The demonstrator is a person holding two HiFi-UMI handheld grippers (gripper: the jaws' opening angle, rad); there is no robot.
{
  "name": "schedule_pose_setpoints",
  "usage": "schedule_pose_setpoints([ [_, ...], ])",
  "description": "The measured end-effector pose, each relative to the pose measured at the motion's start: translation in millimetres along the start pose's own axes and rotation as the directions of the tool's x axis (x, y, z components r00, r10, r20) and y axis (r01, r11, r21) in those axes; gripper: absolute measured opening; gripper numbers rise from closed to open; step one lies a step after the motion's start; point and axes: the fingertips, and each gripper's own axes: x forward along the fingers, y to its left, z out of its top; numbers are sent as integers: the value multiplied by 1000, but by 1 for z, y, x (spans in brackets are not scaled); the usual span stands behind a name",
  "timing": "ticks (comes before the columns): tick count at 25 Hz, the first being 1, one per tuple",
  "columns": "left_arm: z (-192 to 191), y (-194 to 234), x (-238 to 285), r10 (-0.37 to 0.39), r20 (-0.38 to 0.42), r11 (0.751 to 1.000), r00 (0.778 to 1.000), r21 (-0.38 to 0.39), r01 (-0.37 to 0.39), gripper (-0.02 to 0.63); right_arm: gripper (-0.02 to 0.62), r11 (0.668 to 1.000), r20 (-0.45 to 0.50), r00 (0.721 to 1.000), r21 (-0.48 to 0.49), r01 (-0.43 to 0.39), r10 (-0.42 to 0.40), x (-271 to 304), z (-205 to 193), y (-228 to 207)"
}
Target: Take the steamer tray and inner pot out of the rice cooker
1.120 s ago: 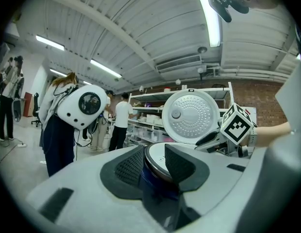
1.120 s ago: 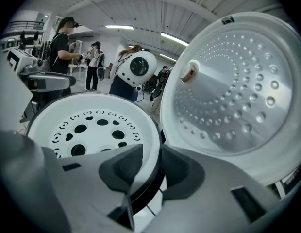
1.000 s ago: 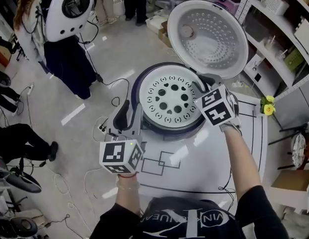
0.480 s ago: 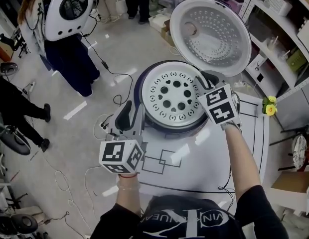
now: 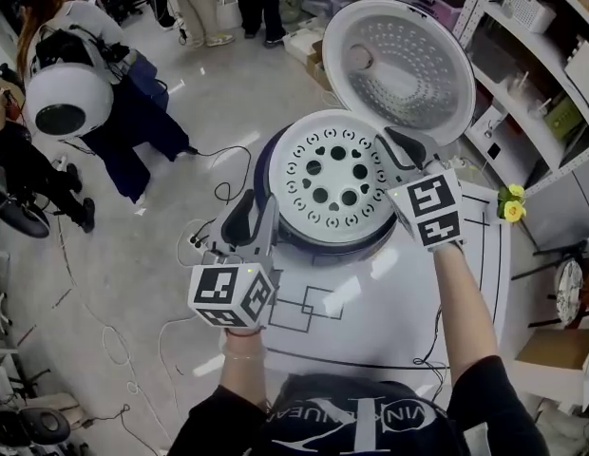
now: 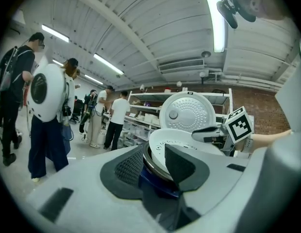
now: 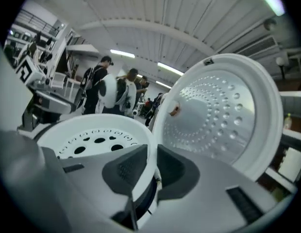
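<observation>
Lifting has begun, by my reading.

Head view: right tool (image 5: 394, 156) is clamped on the rim of the steamer tray (image 5: 334, 177), its jaws having just been closing. The tray sits tilted atop the rice cooker (image 5: 264, 164) and is not yet clear. The inner pot, hidden beneath, is not yet out. The open lid (image 5: 399, 65) stands beyond this tool. The white, line-marked surface (image 5: 370, 293) lies behind both tools.

Left gripper view: left tool (image 6: 154, 154) is closed on the cooker's near rim. People (image 6: 116, 115) and shelves (image 6: 150, 113) are far ahead.

Right gripper view: the tray rim is pinched between the pads.
</observation>
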Motion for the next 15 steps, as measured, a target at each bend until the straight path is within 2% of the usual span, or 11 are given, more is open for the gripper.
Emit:
schedule_pose_setpoints([
  [2, 2, 4, -5, -5, 6, 1000, 1000, 4, 4, 114, 57, 999, 84, 996, 35, 11, -14, -9, 16, 3],
  [7, 5, -5, 5, -48, 2, 999, 999, 12, 47, 132, 54, 998, 217, 975, -20, 59, -53, -33, 39, -5],
  [15, 8, -34, 34, -124, -64, 990, 990, 55, 128, 146, 52, 997, 354, 933, -17, 70, -60, -68, 55, -21],
])
